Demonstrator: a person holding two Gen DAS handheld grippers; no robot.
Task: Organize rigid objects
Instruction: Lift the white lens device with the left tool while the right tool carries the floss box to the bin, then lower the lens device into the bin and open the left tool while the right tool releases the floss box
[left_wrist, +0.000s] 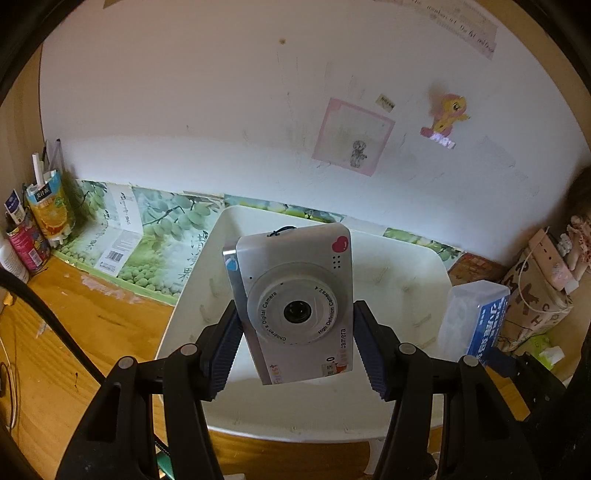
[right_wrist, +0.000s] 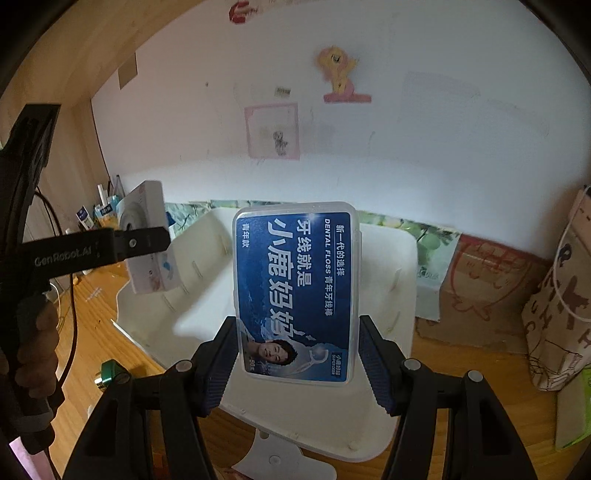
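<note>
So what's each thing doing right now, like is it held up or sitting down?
Left gripper: shut on the toy camera.
Toy camera: held up over the white bin, lens facing the wrist view.
Right gripper: shut on the floss box.
Floss box: held upright over the bin, lid closed.
White bin: sitting on the wooden desk, nothing visible inside.

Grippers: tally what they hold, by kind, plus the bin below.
Toy cameras: 1, the camera in the left gripper
Floss boxes: 1, the dental floss box in the right gripper
White bins: 1, the bin beneath both
Total: 3
</note>
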